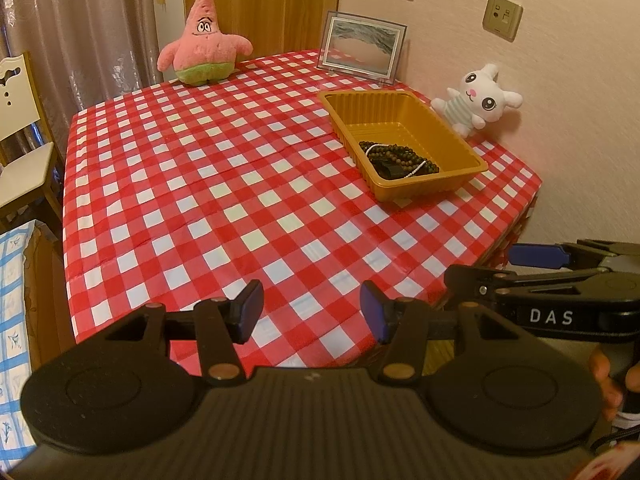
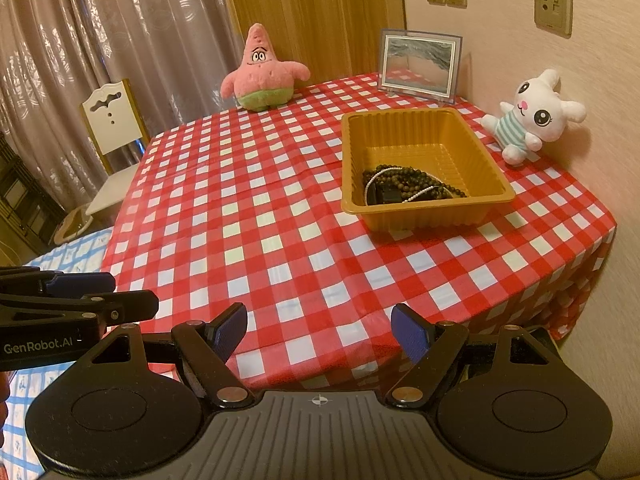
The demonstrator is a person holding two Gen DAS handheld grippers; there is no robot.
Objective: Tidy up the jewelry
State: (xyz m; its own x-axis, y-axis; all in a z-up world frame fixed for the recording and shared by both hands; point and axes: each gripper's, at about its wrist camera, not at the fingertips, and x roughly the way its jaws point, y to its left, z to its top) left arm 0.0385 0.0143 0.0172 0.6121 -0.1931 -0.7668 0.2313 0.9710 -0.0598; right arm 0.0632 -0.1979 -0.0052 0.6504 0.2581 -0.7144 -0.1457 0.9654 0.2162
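A gold plastic tray (image 1: 472,160) (image 2: 486,164) stands on the red checked tablecloth at the right. In its near end lies a heap of jewelry (image 1: 400,160) (image 2: 408,186): dark beaded strands, a white bead chain and a black piece. My left gripper (image 1: 312,310) is open and empty above the table's near edge. My right gripper (image 2: 320,330) is open and empty, also at the near edge. Each gripper shows at the side of the other's view: the right one (image 1: 540,256), the left one (image 2: 80,284). Both are well short of the tray.
A pink star plush (image 1: 204,44) (image 2: 262,74) sits at the far edge. A framed picture (image 1: 362,46) (image 2: 420,64) and a white bunny plush (image 1: 480,100) (image 2: 532,118) stand by the wall behind the tray. A white chair (image 1: 20,128) (image 2: 114,120) is at the left.
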